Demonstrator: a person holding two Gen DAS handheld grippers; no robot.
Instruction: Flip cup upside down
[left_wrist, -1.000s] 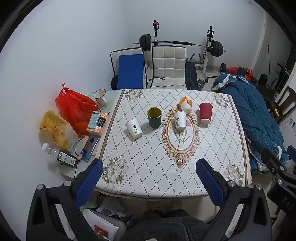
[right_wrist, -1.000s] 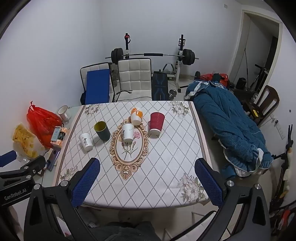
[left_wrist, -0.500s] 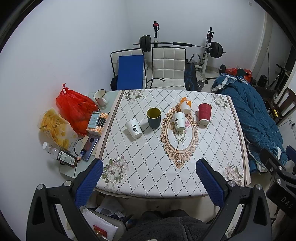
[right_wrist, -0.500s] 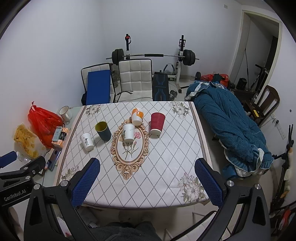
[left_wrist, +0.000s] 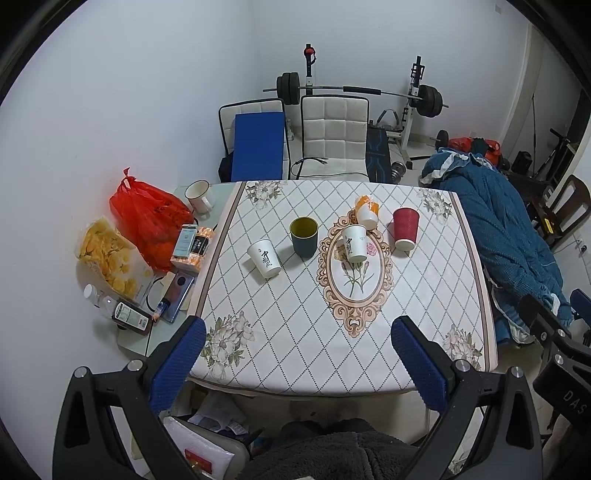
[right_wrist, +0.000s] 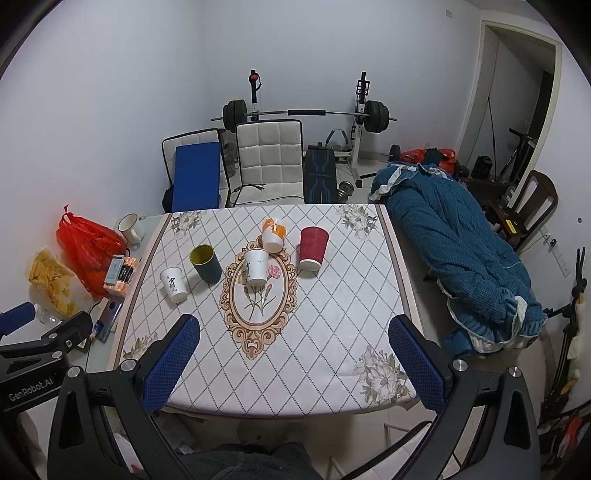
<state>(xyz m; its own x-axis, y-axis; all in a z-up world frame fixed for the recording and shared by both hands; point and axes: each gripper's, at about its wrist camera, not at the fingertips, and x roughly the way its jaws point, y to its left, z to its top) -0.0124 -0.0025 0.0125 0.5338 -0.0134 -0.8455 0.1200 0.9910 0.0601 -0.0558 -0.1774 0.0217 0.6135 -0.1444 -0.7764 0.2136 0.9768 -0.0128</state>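
Nearest the cameras, the left claw (left_wrist: 297, 356) and the right claw (right_wrist: 293, 354) both hover over the near edge of the table (left_wrist: 295, 332), each with its blue-padded fingers spread wide apart and holding nothing. The table carries a white cloth with a diamond grid and an oval floral medallion (left_wrist: 355, 275) in the middle.

Farther in, five cups stand in a loose row. At the left, a white paper cup with black lettering (left_wrist: 264, 258) stands upside down. Just beside it is a dark green cup (left_wrist: 304, 236), upright with its mouth open. On the medallion stands another white paper cup (left_wrist: 354, 243), inverted, with an orange-and-white cup (left_wrist: 366, 212) just behind it, and a red paper cup (left_wrist: 405, 229) mouth-down to the right.

Left of the table, a lower side surface holds a red plastic bag (left_wrist: 146, 218), a bag of chips (left_wrist: 110, 262) and a white mug (left_wrist: 198, 195). Beyond the table stand two white chairs (left_wrist: 334, 136) and a barbell rack (left_wrist: 362, 92).
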